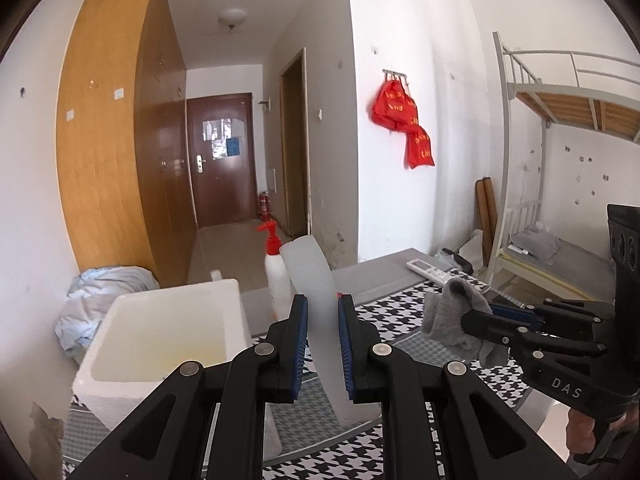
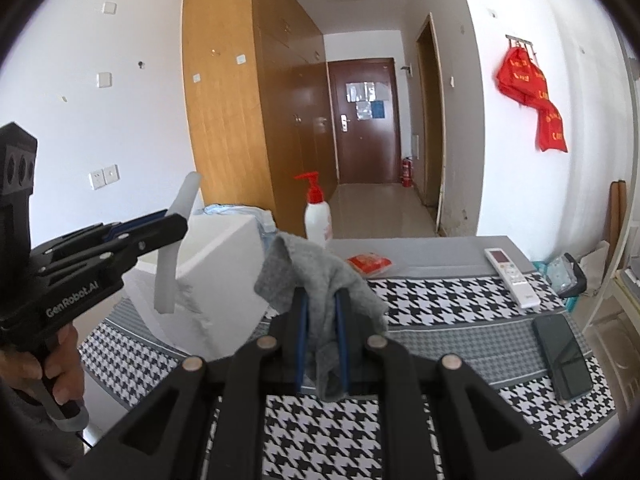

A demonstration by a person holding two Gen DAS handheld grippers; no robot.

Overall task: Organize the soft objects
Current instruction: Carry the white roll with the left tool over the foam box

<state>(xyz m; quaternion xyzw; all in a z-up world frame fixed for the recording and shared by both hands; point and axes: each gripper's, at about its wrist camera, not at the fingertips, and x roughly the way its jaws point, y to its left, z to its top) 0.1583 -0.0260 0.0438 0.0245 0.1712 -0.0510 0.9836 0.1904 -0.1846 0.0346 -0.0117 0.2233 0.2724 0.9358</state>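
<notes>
Clearly, the left gripper (image 1: 323, 350) has its 2 blue-padded jaws closed narrowly on a translucent white strip (image 1: 320, 308), a long, flat, slightly curved band with a frosted, rubbery look. Its long axis runs nearly upright: the upper end rises above the fingers and leans a little to the left in the left wrist view, while the lower end hangs below the pads over the houndstooth cloth (image 1: 396, 320). From the right wrist view the same strip (image 2: 176, 240) shows edge-on as a slim pale bar, tilted with its top toward the right, in front of the white foam box (image 2: 224, 264).

The right gripper (image 2: 322, 344) is pinched fully closed on a grey sock (image 2: 316, 280), a soft knitted piece bunched into folds. It is draped over the fingertips; one rounded end stands up above the jaws and a narrower tail hangs down between them, so its length runs roughly vertical. In the left wrist view the sock (image 1: 452, 316) is a crumpled grey lump at the tip of the right gripper, held above the patterned table.

Both held things are in the air, apart from each other, the strip just beside the open foam box. On the table behind stand a pump bottle (image 2: 318, 220) with a red head, a small red packet (image 2: 368, 262), a white remote control (image 2: 512, 276) and a dark phone (image 2: 564, 356).
</notes>
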